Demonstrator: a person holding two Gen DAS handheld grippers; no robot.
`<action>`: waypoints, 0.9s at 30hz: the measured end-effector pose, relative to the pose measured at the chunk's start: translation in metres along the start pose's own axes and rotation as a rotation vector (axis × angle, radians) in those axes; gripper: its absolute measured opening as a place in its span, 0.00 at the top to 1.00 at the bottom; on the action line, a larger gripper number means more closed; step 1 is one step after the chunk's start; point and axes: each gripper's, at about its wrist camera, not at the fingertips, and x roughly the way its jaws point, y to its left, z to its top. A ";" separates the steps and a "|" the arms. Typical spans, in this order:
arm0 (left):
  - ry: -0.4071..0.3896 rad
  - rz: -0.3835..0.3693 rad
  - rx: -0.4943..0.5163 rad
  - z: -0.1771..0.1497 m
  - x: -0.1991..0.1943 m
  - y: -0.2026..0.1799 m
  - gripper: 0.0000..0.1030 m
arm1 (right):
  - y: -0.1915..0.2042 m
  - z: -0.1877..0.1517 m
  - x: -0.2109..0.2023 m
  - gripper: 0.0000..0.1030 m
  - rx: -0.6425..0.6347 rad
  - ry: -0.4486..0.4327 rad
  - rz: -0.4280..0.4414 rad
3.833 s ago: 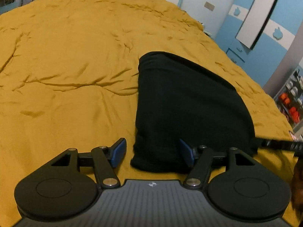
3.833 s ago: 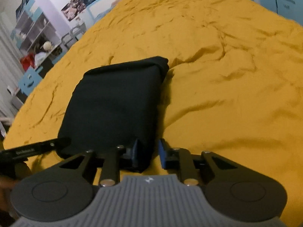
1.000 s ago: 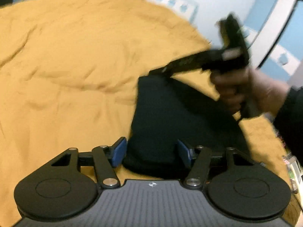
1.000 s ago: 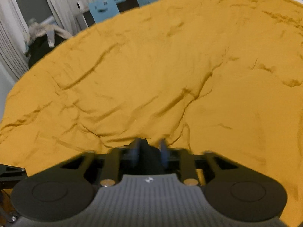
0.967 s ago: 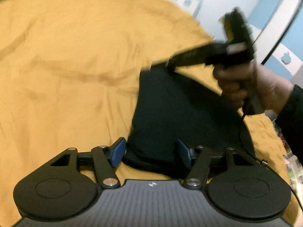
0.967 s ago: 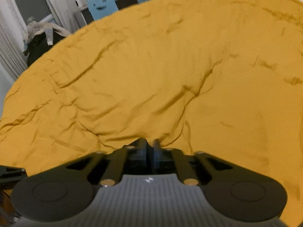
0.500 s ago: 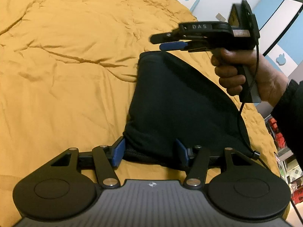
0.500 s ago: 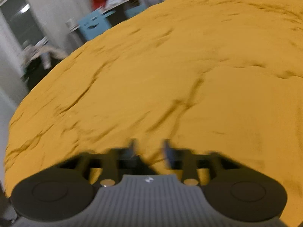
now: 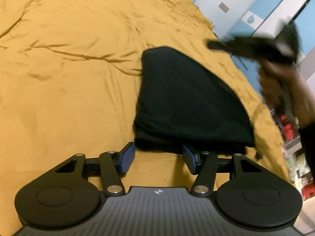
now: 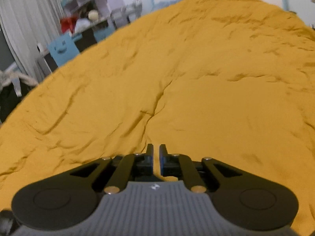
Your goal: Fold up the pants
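Observation:
The black pants (image 9: pixel 189 102) lie folded into a compact bundle on the mustard-yellow bedspread (image 9: pixel 69 68). My left gripper (image 9: pixel 159 156) is open, its blue pads just short of the bundle's near edge, holding nothing. My right gripper (image 10: pixel 156 155) is nearly shut with a thin gap and nothing between the pads; it hovers over bare bedspread (image 10: pixel 196 98) with no pants in its view. In the left wrist view the right gripper (image 9: pixel 246 47) is blurred, held in a hand up and to the right of the bundle.
Blue and white wardrobe doors (image 9: pixel 275 19) stand beyond the bed's right side. A blue cabinet (image 10: pixel 63 49), shelves with clutter (image 10: pixel 84 9) and a curtain (image 10: pixel 23 29) stand past the bed's far left edge. The bedspread is wrinkled.
The right gripper let go of the bundle's far corner, lifted and swung away to the right, and has closed to a thin gap. The left gripper has backed slightly off the near edge, still open.

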 end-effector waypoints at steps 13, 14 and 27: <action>-0.016 -0.039 -0.065 0.074 -0.016 0.022 0.15 | -0.048 -0.122 -0.109 0.41 0.437 -0.010 -0.009; 0.002 -0.059 -0.072 0.080 -0.009 0.022 0.15 | -0.053 -0.125 -0.101 0.40 0.459 0.004 -0.006; 0.190 -0.192 -0.227 0.103 0.079 0.043 0.14 | -0.079 -0.126 -0.016 0.32 0.568 0.143 0.132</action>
